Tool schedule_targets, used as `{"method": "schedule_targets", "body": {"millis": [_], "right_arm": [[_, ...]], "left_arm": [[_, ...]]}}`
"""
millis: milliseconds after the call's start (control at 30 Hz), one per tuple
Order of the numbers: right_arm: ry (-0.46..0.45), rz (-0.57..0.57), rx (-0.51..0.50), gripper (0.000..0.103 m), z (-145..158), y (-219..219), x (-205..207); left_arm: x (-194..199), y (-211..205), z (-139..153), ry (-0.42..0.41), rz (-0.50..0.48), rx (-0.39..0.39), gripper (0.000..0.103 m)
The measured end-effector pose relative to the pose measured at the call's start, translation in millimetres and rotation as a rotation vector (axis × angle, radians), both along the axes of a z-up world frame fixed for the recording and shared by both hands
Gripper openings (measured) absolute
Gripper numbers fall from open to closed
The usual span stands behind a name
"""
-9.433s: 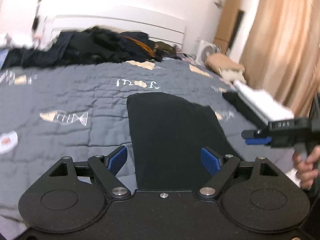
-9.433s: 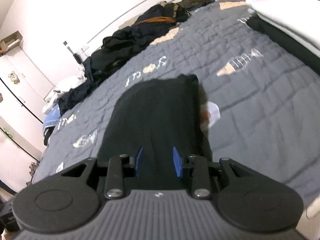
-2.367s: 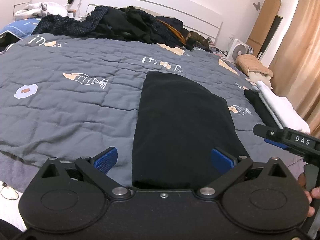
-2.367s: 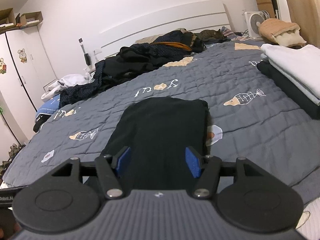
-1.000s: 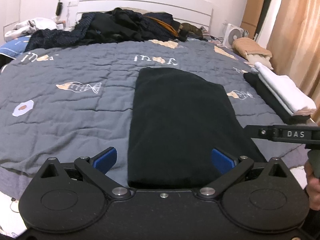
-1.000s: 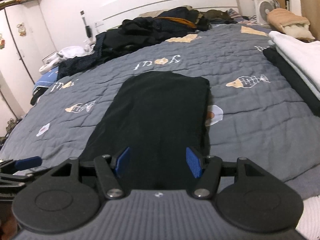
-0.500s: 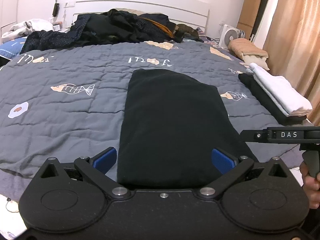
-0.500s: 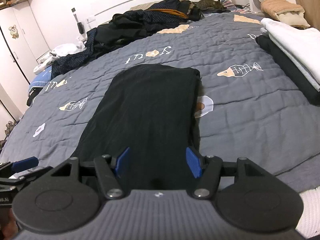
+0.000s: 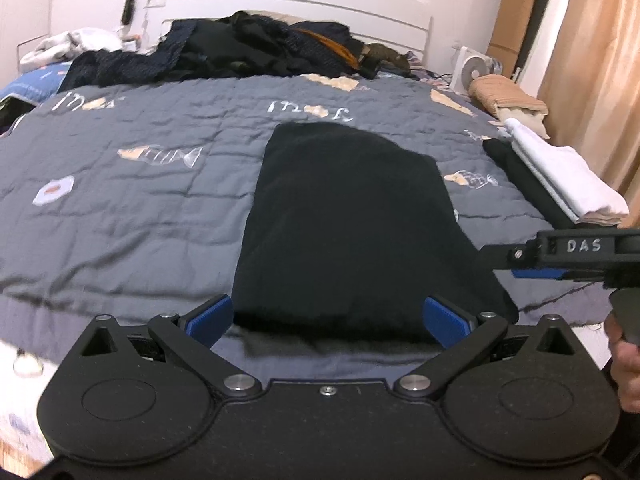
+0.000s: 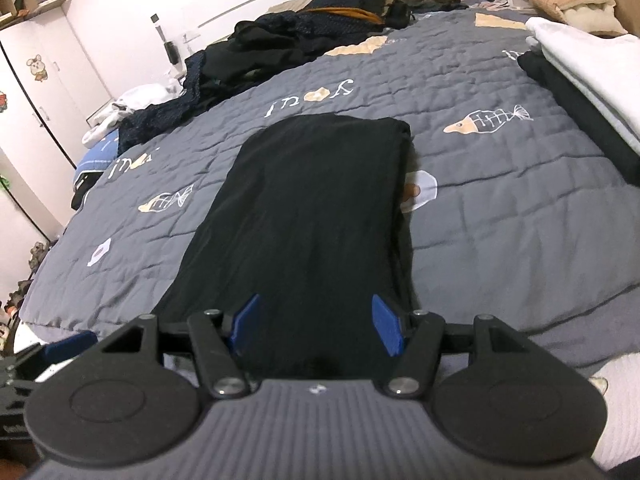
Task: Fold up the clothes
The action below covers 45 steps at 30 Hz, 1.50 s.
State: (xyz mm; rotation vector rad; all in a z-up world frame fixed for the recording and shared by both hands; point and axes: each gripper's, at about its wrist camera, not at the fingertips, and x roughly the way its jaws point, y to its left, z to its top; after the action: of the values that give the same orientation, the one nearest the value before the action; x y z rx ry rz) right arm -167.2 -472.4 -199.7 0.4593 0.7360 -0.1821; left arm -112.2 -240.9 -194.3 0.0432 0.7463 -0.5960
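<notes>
- Black garment (image 9: 352,232) lies flat mid-frame on the grey quilt (image 9: 140,208), a long folded strip running away from both cameras.
- Left hand-held gripper (image 9: 328,316) gapes wide and empty, pads flanking the near hem.
- Right hand-held gripper (image 10: 316,324) sits part-open, nothing pinched, over the same hem.
- Since a few seconds ago both views have crept toward the near edge; looks like a lengthwise fold is next.
- Finished white-and-black stack (image 9: 560,176) waits at right.
</notes>
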Motion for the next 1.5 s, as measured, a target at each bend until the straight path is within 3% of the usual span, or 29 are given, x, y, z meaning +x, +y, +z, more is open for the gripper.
{"method": "schedule_targets", "body": {"millis": [400, 667, 967, 1500], "right_arm": [[-0.008, -0.004, 0.032, 0.061, 11.3, -4.4, -16.2], [-0.041, 0.006, 0.044, 0.061, 44.3, -13.9, -30.6], [-0.050, -0.015, 0.076, 0.061, 61.1, -29.8, -52.3], [-0.026, -0.066, 0.149, 0.061, 60.7, -55.5, -92.1]], "left_arm": [[-19.1, 14.9, 6.9, 0.012, 0.082, -0.058, 0.102], [-17.2, 24.0, 59.7, -0.043, 0.041, -0.082, 0.102], [-12.1, 45.7, 100.8, -0.040, 0.017, -0.122, 0.103], [-0.9, 63.9, 106.7, 0.009, -0.029, -0.135, 0.103]]}}
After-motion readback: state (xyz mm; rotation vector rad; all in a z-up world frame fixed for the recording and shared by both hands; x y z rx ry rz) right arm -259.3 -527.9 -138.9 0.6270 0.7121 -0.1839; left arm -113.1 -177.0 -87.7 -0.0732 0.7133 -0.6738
